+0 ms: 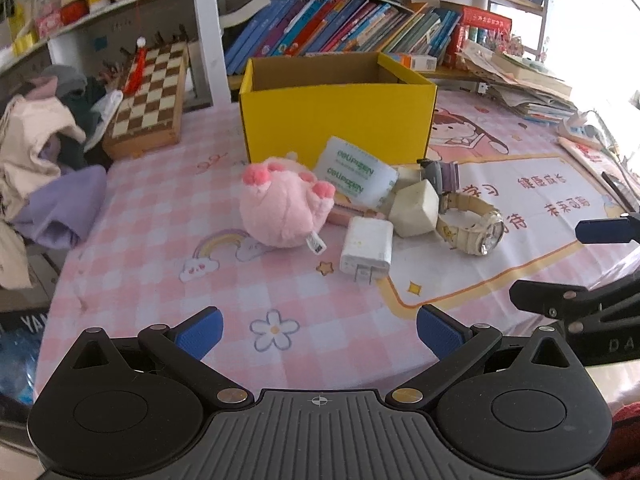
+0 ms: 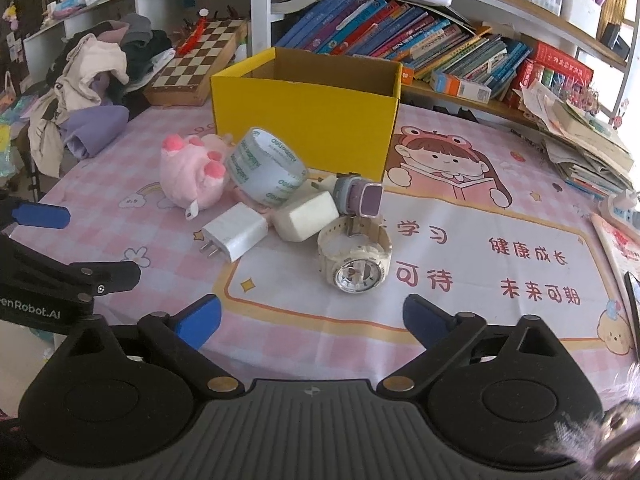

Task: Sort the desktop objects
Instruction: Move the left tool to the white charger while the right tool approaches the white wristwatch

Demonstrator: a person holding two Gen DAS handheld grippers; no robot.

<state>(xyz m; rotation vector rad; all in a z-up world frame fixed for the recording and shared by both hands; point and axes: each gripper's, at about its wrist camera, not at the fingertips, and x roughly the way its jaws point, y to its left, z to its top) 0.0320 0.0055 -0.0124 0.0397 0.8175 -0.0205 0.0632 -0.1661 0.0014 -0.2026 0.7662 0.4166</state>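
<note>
Both grippers sit side by side, each angled down toward the tabletop. Left gripper (image 1: 319,334): jaws spread wide, blue pads (image 1: 200,332) facing each other across an empty gap, nothing touching them. Right gripper (image 2: 312,320): jaws also apart, nothing between the blue pads (image 2: 198,320), no contact with anything. In the left wrist view, the right gripper shows at the right edge, one blue fingertip (image 1: 608,230) sticking out above its black linkage. In the right wrist view, the left gripper shows at the left edge the same way, blue fingertip (image 2: 40,216) over black linkage. Neither holds anything. The person's hands are not visible.
</note>
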